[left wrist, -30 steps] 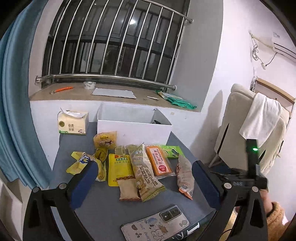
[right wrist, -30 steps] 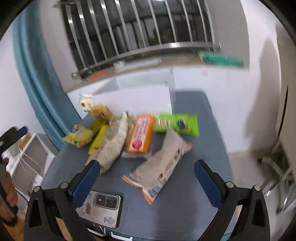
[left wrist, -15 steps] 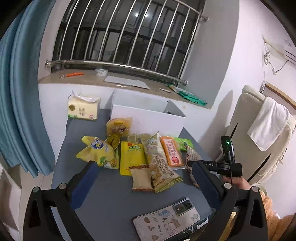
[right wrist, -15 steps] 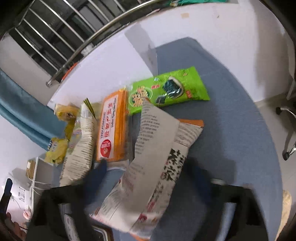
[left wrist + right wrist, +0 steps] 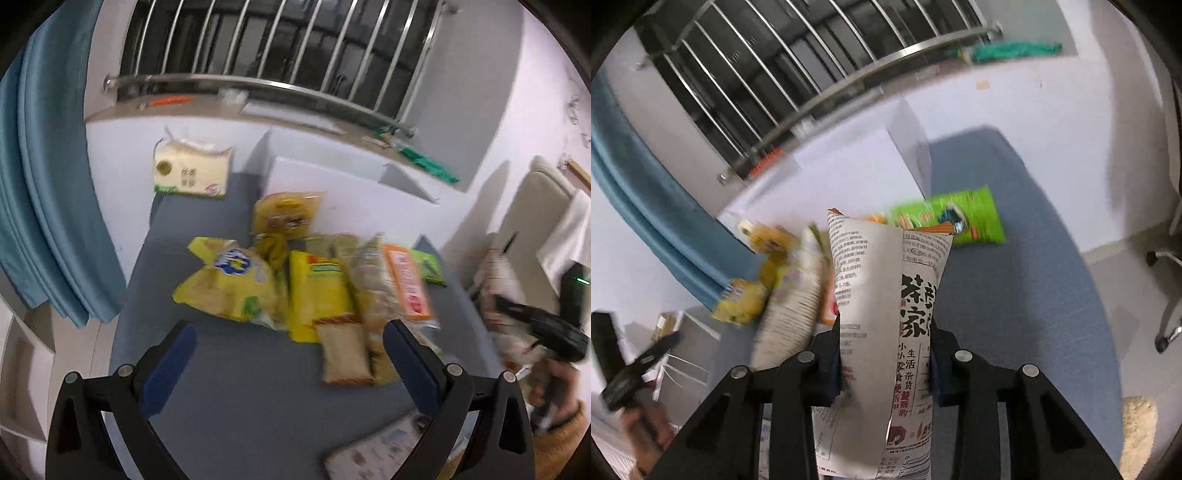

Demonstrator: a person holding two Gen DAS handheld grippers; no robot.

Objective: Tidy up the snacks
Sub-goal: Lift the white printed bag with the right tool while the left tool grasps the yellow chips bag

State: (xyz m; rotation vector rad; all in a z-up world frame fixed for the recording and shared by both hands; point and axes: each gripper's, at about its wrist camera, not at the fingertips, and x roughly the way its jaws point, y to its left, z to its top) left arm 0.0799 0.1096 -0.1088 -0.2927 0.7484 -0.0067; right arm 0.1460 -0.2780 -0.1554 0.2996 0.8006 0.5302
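While closing, right gripper (image 5: 886,360), newsprint snack bag (image 5: 886,295)

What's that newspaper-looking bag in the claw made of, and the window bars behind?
The newspaper-print snack bag, which the closing right claw pinches, looks like thin plastic film with a matte printed finish: it creases and curls softly. The window bars look like polished stainless steel: silvery with bright glints.
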